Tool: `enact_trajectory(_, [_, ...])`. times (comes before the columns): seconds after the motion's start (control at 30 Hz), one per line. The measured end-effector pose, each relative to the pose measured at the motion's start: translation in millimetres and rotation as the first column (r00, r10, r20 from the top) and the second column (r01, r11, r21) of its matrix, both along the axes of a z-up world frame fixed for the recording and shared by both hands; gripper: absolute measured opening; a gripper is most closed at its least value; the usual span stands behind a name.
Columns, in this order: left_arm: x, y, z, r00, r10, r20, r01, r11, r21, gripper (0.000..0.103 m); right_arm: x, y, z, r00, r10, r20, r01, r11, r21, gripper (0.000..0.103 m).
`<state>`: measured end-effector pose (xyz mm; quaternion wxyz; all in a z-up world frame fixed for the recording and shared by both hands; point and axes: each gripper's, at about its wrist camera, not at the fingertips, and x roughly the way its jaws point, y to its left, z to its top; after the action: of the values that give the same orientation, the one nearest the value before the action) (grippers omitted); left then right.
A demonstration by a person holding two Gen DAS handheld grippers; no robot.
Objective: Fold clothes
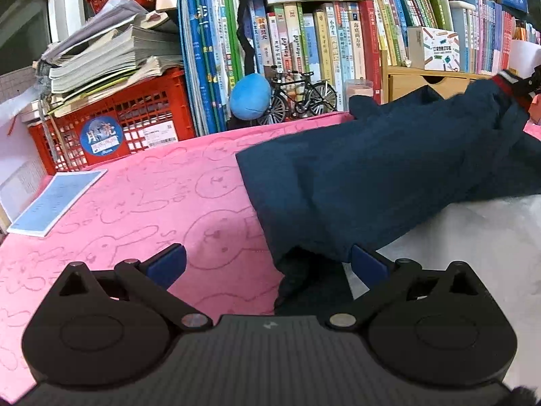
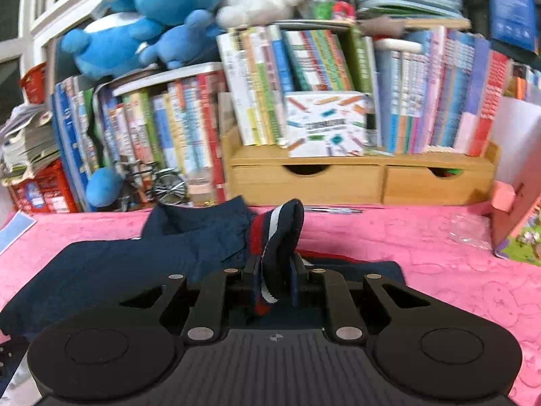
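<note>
Right wrist: right gripper (image 2: 275, 284) pinching navy garment (image 2: 189, 240) cuff

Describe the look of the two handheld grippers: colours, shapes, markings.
Both are alike. The left gripper has a dark grey ribbed body with a small pale logo at its front, two round black housings, black linkage arms joined by silver pins, triangular cut-outs, and blue pads on its fingers. The right gripper shows the same black links, silver pins and ribbed body. No cables, hands or sleeves are visible.
</note>
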<state>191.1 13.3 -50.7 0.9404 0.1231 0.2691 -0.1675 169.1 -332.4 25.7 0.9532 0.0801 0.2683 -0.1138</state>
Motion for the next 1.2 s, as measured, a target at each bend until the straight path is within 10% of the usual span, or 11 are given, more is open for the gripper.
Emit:
enact_trajectory(0.4, [7.9,6.4,1.5,0.985,0.147,0.086,-0.161,0.970,0.182,0.103,7.1,-42.1,-20.6,0.995,-0.095,-0.018,0.096,0.995,0.040,0.020])
enact_trajectory(0.7, [4.2,-2.1,-0.1,0.981,0.159,0.116,-0.184,0.947,0.262,0.103,-4.6,-19.2,-49.7,0.993,0.113,-0.039,-0.106,0.985,0.138,0.021])
enact_trajectory(1.0, [-12.9,49.0,-2.6,0.964,0.259,0.061,-0.266,0.930,0.255,0.103,14.1,31.2,-78.2,0.975,0.136,-0.175,-0.160,0.979,-0.129,0.027])
enact_trajectory(1.1, [-26.2,66.2,19.6,0.984,0.176,0.033,-0.178,0.980,0.092,0.103,8.9,43.9,-77.4,0.971,0.106,-0.214,-0.165,0.945,-0.283,0.041])
enact_trajectory(1.2, [-30.5,58.4,33.8,1.000,0.015,0.015,-0.015,1.000,0.007,0.103,-4.8,46.3,-66.6,0.970,0.179,-0.167,-0.215,0.949,-0.232,0.050])
